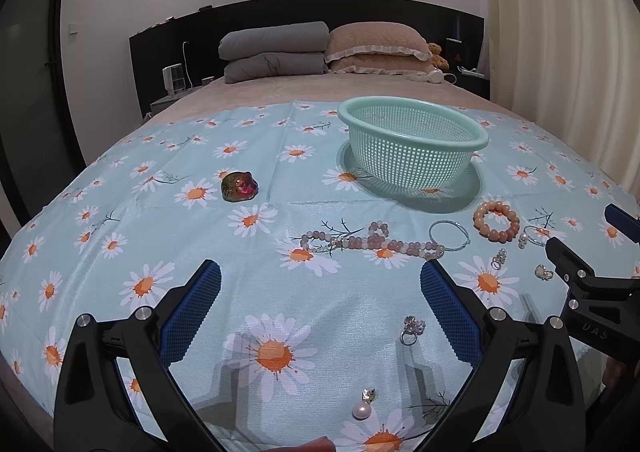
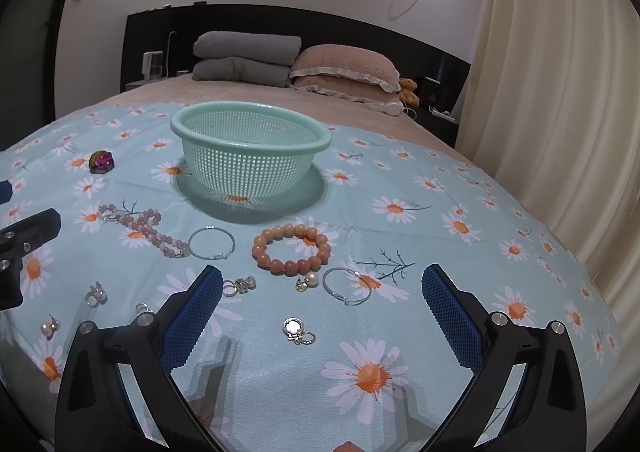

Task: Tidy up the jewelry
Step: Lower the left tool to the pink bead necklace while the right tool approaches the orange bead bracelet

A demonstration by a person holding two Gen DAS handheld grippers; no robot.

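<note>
A mint green basket (image 1: 414, 124) (image 2: 250, 132) stands on the daisy cloth. In front of it lie an orange bead bracelet (image 2: 291, 249) (image 1: 496, 221), a pink bead strand (image 1: 372, 242) (image 2: 144, 230), two thin silver hoops (image 2: 211, 243) (image 2: 346, 286), several rings and pearl earrings (image 2: 307, 281), and a silver pendant (image 2: 294, 328). My left gripper (image 1: 320, 280) is open and empty above the cloth, with a crystal ring (image 1: 412, 328) and a pearl earring (image 1: 363, 408) between its fingers. My right gripper (image 2: 322, 284) is open and empty, just short of the pendant.
An iridescent stone ornament (image 1: 240, 186) (image 2: 102, 161) lies left of the basket. Folded grey bedding (image 1: 274, 52), pink pillows (image 1: 376, 48) and a teddy bear (image 1: 438, 55) lie at the headboard. A cream curtain (image 2: 560, 92) hangs on the right. The right gripper shows in the left wrist view (image 1: 592, 264).
</note>
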